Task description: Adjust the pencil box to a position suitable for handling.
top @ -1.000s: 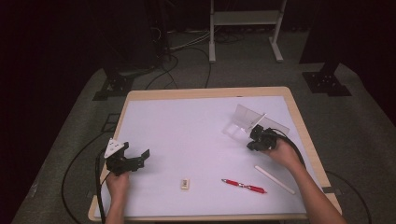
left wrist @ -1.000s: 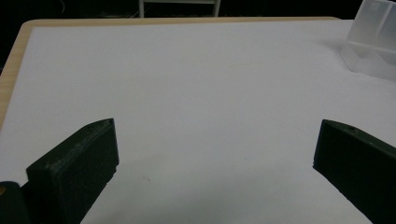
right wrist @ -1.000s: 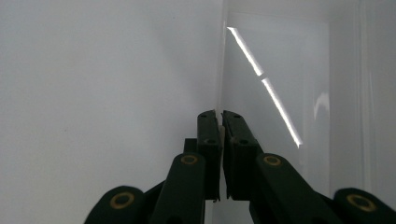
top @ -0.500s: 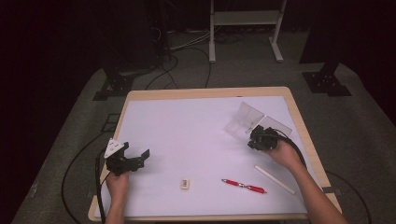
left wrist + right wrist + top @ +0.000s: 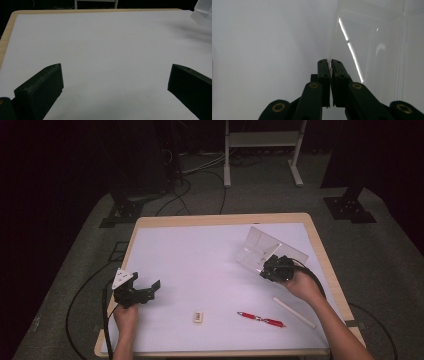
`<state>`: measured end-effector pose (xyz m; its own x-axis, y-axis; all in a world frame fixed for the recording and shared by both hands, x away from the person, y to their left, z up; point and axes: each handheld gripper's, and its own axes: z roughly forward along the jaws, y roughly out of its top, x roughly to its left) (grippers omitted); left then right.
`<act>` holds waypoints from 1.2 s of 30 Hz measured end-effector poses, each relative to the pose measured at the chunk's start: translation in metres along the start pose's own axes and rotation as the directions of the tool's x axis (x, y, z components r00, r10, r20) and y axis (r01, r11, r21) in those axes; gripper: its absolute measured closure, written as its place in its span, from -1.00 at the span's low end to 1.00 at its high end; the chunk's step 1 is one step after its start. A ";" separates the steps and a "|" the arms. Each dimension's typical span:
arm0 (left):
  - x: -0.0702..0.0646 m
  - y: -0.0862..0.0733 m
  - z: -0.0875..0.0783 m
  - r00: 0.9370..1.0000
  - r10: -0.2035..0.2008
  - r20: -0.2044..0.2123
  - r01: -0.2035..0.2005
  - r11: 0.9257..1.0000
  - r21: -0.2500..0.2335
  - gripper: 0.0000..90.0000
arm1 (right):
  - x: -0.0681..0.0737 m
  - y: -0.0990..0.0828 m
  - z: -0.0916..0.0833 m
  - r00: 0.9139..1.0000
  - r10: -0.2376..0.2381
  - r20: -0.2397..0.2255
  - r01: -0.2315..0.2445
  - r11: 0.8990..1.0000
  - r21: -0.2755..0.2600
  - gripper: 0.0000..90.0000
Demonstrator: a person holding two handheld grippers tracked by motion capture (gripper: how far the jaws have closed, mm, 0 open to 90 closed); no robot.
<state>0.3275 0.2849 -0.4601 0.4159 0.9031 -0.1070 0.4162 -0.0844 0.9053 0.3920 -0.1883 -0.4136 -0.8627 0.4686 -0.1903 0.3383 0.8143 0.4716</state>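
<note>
Nearest the person, along the front of the white, matte table (image 5: 200, 265) sheet, lie a small pale block (image 5: 198, 317) with faint dark marks too small to read, a glossy red pen (image 5: 261, 319) with a dark middle band, and a slim white stick (image 5: 294, 312) lying at a slant. Just beyond, at the left, the left gripper (image 5: 151, 290) of black plastic, with a grey three-cornered plate on top, rests low over the sheet; its two blocky, rough-surfaced jaws stand spread wide with bare sheet between them. At the right, the right gripper (image 5: 330, 65) has its flat black jaws pressed together on the thin edge of a clear plastic box (image 5: 265, 251). That box, smooth and see-through with straight panels and bright glints along its folds, is tilted up at the right back part of the table. A light wooden rim frames the sheet.
</note>
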 end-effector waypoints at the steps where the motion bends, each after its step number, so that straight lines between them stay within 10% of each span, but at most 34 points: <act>1: 0.000 0.000 0.000 1.000 0.000 0.000 0.000 1.000 0.000 -1.00 | 0.003 0.003 0.000 1.000 -0.018 -0.005 0.017 1.000 -0.006 0.91; 36: 0.001 0.000 -0.001 1.000 -0.011 0.006 0.011 1.000 -0.003 -1.00 | 0.079 0.066 0.018 0.952 -0.268 -0.147 0.262 0.963 -0.057 0.90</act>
<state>0.3277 0.2863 -0.4598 0.4162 0.9014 -0.1191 0.4186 -0.0737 0.9052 0.3533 -0.0918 -0.4136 -0.9674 0.1774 -0.1809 0.0779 0.8878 0.4537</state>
